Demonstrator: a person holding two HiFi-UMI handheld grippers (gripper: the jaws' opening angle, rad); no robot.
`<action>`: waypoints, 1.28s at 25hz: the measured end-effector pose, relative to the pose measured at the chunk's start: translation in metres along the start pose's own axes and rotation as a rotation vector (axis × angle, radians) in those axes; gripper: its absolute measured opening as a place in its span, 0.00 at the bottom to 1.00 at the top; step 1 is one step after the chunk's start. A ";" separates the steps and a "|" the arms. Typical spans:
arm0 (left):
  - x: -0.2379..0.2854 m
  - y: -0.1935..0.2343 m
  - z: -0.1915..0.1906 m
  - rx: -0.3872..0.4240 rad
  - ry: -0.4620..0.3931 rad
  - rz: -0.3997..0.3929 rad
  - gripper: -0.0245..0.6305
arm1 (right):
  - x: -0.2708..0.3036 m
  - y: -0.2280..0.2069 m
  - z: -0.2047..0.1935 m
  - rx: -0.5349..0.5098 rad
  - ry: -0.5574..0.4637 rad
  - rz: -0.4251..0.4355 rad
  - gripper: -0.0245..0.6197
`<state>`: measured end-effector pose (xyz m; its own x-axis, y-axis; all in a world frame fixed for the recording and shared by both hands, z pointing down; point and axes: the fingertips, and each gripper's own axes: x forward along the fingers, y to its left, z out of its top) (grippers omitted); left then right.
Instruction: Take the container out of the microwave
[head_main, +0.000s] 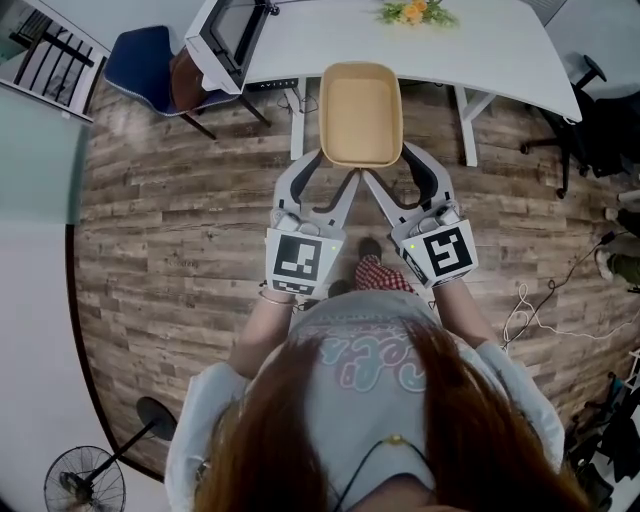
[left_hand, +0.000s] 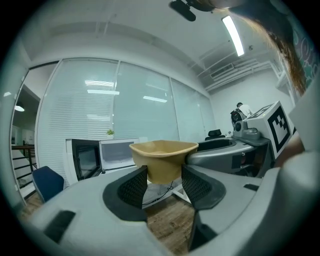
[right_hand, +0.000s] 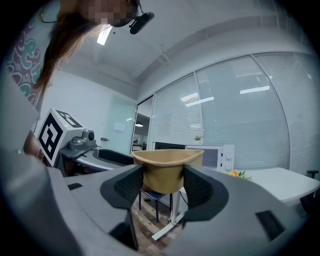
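A plank-patterned wooden floor (head_main: 150, 250) fills most of the head view. A long white tabletop (head_main: 480, 50) runs across the top of the frame. At the tabletop's left end, in the upper left of the frame, stands a white microwave (head_main: 225, 40) with its dark door swung open. The same microwave shows left of centre in the left gripper view (left_hand: 107, 155) and right of centre in the right gripper view (right_hand: 215, 156). A blue chair (head_main: 140, 55) sits just left of the microwave. The container (head_main: 360, 115), a tan rectangular tub that looks empty, is out of the microwave and clear of it. It is held in the air at upper centre, over the floor and just in front of the tabletop's near edge. Both claws carry it by its near end. The left claw (head_main: 332, 172) has its pads pressed on either side of the tub's lower wall (left_hand: 162, 157), jaws fairly wide (left_hand: 164, 182). The right claw (head_main: 398, 170) clamps the tub (right_hand: 167, 167) the same way, jaws set fairly wide apart (right_hand: 162, 185). A small bunch of orange flowers (head_main: 415, 12) lies on the tabletop at the top edge of the frame.
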<state>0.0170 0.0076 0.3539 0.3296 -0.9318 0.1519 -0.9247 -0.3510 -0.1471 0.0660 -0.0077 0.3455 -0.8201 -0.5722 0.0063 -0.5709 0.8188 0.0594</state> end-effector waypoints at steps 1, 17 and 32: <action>-0.004 -0.001 0.000 -0.001 -0.003 -0.003 0.36 | -0.002 0.004 0.000 0.001 -0.003 -0.005 0.41; -0.040 -0.014 -0.002 0.010 -0.024 -0.034 0.36 | -0.025 0.037 0.005 -0.014 -0.010 -0.042 0.41; -0.049 -0.016 0.002 0.009 -0.034 -0.042 0.36 | -0.030 0.045 0.011 -0.032 -0.013 -0.052 0.40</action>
<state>0.0159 0.0590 0.3468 0.3742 -0.9189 0.1247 -0.9085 -0.3902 -0.1497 0.0647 0.0468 0.3369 -0.7899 -0.6131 -0.0106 -0.6113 0.7861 0.0912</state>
